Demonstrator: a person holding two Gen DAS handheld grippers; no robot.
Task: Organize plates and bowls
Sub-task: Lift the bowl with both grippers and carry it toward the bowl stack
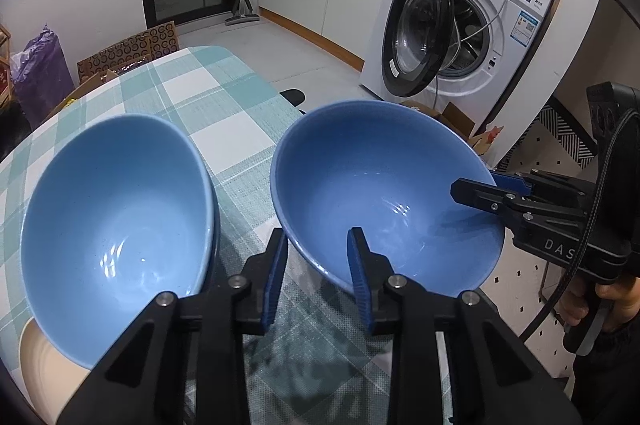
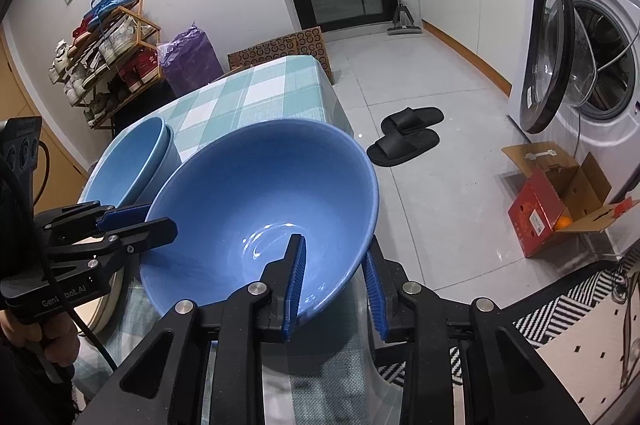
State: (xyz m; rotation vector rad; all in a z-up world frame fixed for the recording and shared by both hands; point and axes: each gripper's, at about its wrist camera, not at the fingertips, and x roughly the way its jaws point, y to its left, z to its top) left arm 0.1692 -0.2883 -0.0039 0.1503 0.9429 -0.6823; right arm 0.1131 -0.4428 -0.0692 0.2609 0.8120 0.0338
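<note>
A blue bowl [image 1: 384,193] [image 2: 260,193] sits near the right edge of the checked table [image 1: 224,113]. My left gripper [image 1: 316,245] [image 2: 148,219] is shut on the bowl's near left rim, one pad inside and one outside. My right gripper [image 2: 336,253] [image 1: 480,187] is shut on its right rim in the same way. Whether the bowl's base touches the cloth is hidden. A stack of two blue bowls [image 1: 116,209] [image 2: 132,161] stands to the left. A cream plate [image 1: 44,365] lies partly under the stack at the near left.
A washing machine [image 1: 460,25] [image 2: 580,57] with its door open stands to the right. On the floor are black slippers [image 2: 404,137] and a red cardboard box [image 2: 552,213]. A shoe rack [image 2: 108,57] stands by the far wall. A person's hand [image 1: 612,301] holds the right gripper.
</note>
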